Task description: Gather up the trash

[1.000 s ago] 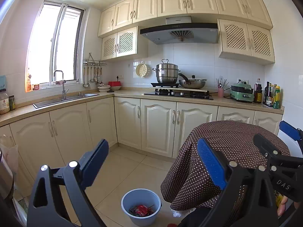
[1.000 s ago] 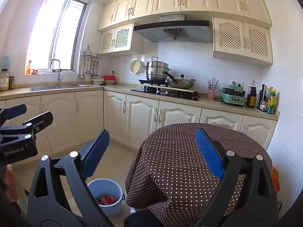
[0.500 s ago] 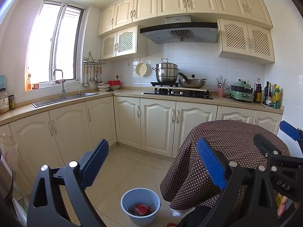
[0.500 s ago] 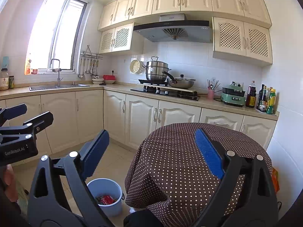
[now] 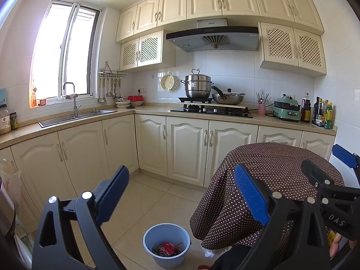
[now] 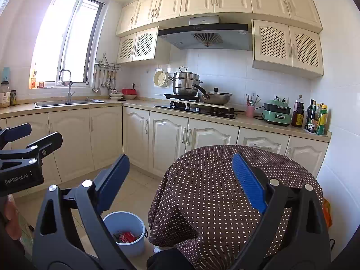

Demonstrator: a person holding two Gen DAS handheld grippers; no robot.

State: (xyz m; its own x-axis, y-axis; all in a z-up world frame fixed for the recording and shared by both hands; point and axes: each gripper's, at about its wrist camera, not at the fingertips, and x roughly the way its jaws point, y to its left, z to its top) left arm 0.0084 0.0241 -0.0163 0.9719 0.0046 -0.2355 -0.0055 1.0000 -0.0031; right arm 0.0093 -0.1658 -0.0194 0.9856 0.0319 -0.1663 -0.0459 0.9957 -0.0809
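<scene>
Fingers of both grippers, left (image 5: 180,193) and right (image 6: 180,180), wide apart, empty, above bin (image 5: 167,245) beside table edge (image 5: 202,222)

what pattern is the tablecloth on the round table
Dark brown tablecloth with small white polka dots, clearest in the right wrist view.

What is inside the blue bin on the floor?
The blue bin holds crumpled red trash, a can or wrapper, with darker scraps beside it. Anything beneath that pile is covered, and the near wall hides part of the bottom.
</scene>
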